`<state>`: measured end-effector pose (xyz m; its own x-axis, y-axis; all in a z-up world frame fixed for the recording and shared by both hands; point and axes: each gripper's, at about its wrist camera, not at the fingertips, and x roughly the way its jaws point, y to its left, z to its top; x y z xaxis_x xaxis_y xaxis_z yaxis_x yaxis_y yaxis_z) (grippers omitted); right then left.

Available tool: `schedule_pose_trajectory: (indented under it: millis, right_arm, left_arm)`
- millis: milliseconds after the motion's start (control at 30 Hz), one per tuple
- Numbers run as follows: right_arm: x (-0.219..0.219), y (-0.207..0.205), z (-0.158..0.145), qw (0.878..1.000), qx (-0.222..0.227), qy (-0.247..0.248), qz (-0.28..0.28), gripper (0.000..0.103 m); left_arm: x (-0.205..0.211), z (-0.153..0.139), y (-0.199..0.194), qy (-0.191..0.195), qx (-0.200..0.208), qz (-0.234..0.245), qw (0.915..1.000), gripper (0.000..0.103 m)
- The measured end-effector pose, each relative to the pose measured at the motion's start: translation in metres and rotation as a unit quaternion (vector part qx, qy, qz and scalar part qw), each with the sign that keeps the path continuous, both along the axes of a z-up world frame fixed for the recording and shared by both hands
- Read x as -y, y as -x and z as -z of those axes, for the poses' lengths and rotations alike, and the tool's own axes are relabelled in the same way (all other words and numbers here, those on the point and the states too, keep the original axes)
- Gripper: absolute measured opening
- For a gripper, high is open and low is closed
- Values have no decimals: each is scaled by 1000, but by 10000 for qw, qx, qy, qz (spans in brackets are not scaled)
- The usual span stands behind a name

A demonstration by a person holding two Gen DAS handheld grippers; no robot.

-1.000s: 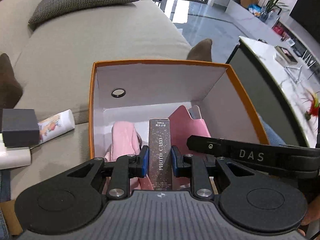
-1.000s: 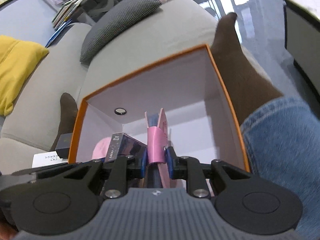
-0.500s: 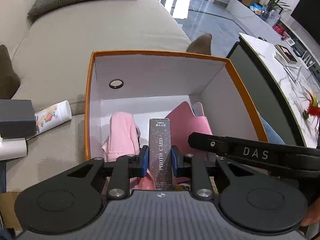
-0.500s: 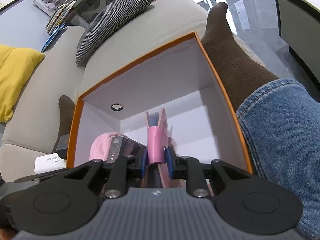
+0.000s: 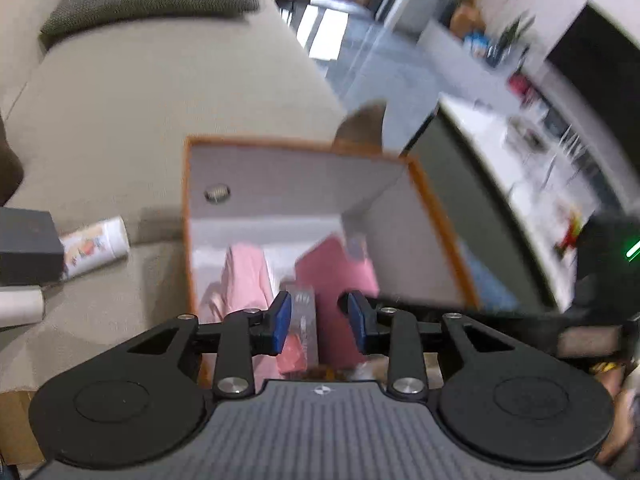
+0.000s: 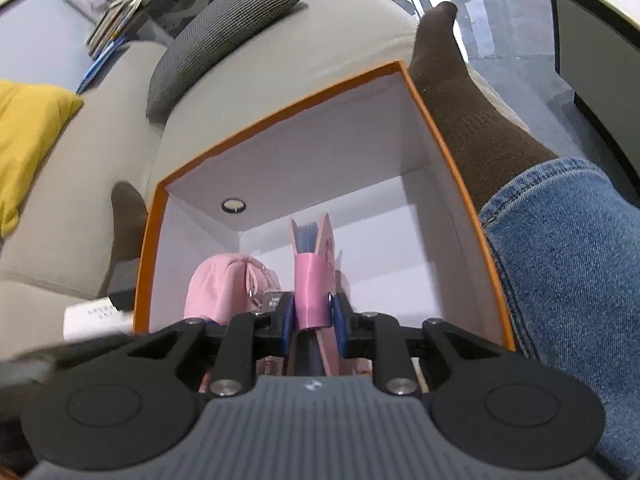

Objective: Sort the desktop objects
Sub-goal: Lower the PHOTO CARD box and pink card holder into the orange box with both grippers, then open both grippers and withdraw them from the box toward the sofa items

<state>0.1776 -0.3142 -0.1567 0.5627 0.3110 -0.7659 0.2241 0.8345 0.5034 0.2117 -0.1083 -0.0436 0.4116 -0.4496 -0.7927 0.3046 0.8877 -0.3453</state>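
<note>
I am letting go with my left hand-held gripper [image 5: 319, 318]: its jaws are opening, and the slim dark photo card box [image 5: 303, 322] is standing between the blue pads [image 5: 282, 316] with clear gaps on both sides, so nothing is pressing on it. It is sitting inside the orange box [image 5: 440, 236], just ahead of my fingertips, with the pink cloth bundle [image 5: 244, 280] to its left. This view is blurred, so I cannot tell whether the card box is leaning on anything.

My right hand-held gripper [image 6: 313, 314] is clenching a pink case [image 6: 312, 280] by its near, lower end, holding it upright over the white floor of the same orange box [image 6: 424, 120], with the pink bundle [image 6: 224, 288] just to its left.

I am judging the card box to be light, stiff and glossy, so probably slippery; pinching its long flat faces near mid-height should suit it best, with modest force so the thin card does not dent. The pink case looks thin and slightly flexible, open at the top with blue leaves showing; I would be gripping it low across the flat sides, as now, since a hold near the open top might splay it.
</note>
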Motion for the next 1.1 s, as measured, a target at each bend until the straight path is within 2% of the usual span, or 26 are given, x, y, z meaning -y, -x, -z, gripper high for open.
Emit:
schedule_pose_trajectory:
  millis: [67,167,333,433,533,800,1000,1100]
  right_arm:
    - [-7,-1,-3,9998,-28,155,-101,22]
    - [-15,-2,-6,9997,-66,163,-164,22]
    - [-30,-11,-4,9994,-181,150,-235,22]
    - [-41,-17,-5,9989,-263,172,-336,22]
    - [-53,-15,-8,9969,-381,478,-488,22]
    - [-67,-8,-18,9930,-527,767,-733,22]
    - [-52,-26,5,9941,-1031,171,-272,23]
    - [-55,-27,1,9933,-1114,139,-257,23]
  left_arm:
    - [-16,-12,3,113,193,-196,9996,39]
    - [-36,-18,7,66,357,-508,9981,40]
    - [-59,-8,11,91,201,-801,9965,40]
    - [-65,0,13,106,77,-803,9967,40]
    - [-70,6,17,176,20,-782,9968,40]
    - [-75,15,14,407,-105,-786,9960,40]
    - [-75,22,13,510,-219,-765,9955,40]
    - [-73,27,11,514,-275,-712,9958,40]
